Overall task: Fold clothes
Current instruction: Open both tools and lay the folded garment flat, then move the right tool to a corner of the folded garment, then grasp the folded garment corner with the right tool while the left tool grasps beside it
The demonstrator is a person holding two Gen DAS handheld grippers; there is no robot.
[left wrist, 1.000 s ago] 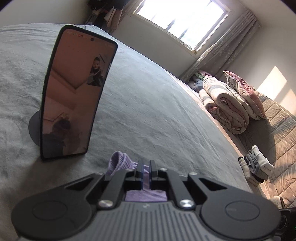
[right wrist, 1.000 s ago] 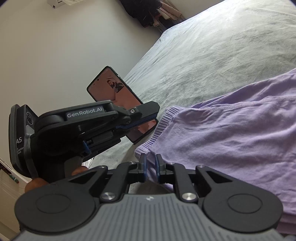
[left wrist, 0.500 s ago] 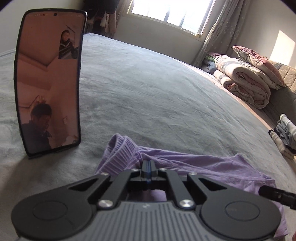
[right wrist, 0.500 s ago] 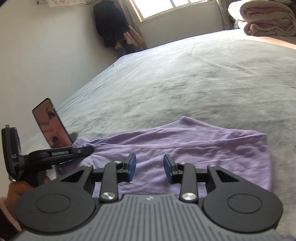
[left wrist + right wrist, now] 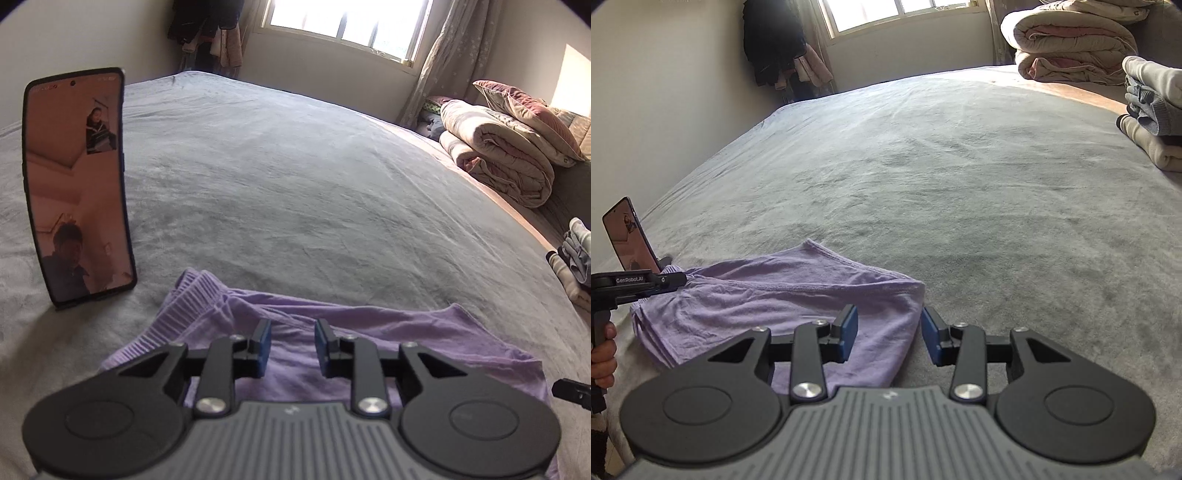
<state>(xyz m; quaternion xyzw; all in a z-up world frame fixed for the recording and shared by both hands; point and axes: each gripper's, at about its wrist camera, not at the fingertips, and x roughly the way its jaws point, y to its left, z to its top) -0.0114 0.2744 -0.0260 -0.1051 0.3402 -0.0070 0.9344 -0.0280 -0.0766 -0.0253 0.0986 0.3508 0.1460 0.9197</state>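
One purple garment [image 5: 783, 295] on one grey bed [image 5: 960, 177]; left gripper [image 5: 291, 345] and right gripper [image 5: 888, 332] both opening, gripping nothing (one phone [image 5: 75, 184] propped alongside).

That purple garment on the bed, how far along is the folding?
Done: the purple garment lies doubled over in layers on the grey bed. A stack of folded clothes sits at the far right. In hand: nothing is gripped; the left tool and right tool are both opening above the cloth. Left: probably another fold, or moving it to the stack.
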